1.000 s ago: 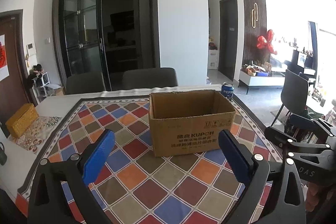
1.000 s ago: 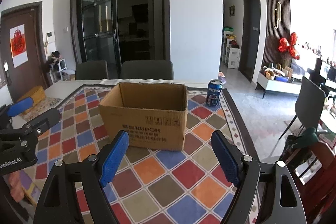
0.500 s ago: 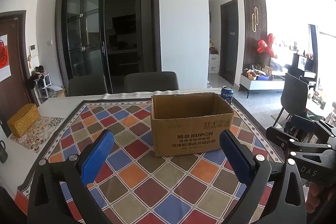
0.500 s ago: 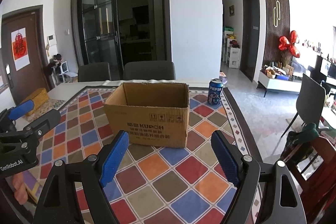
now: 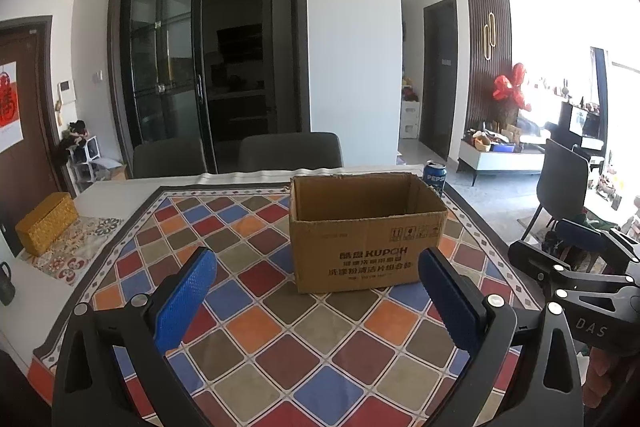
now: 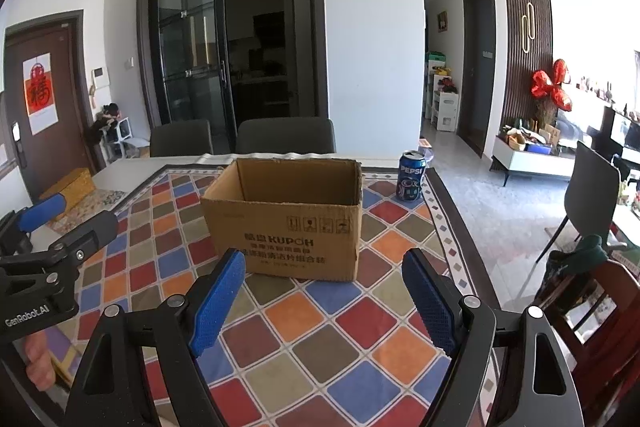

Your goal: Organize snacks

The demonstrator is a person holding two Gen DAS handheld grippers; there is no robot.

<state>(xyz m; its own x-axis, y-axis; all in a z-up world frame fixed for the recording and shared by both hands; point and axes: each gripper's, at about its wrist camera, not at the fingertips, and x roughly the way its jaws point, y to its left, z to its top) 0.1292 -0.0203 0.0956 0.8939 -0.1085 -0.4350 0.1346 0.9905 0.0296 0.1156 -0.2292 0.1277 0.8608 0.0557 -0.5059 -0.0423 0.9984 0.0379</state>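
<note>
- Hovering our left gripper (image 5: 316,281) and right gripper (image 6: 324,279), both spread wide and empty, over the surface (image 6: 344,331).
- We face the cardboard box (image 6: 286,223), top open; Pepsi can (image 6: 411,177) sits beside it.

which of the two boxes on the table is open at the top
The cardboard box on the checkered tablecloth: its top is open and you see its inner walls. The yellow woven box at the table's left edge is closed.
</note>
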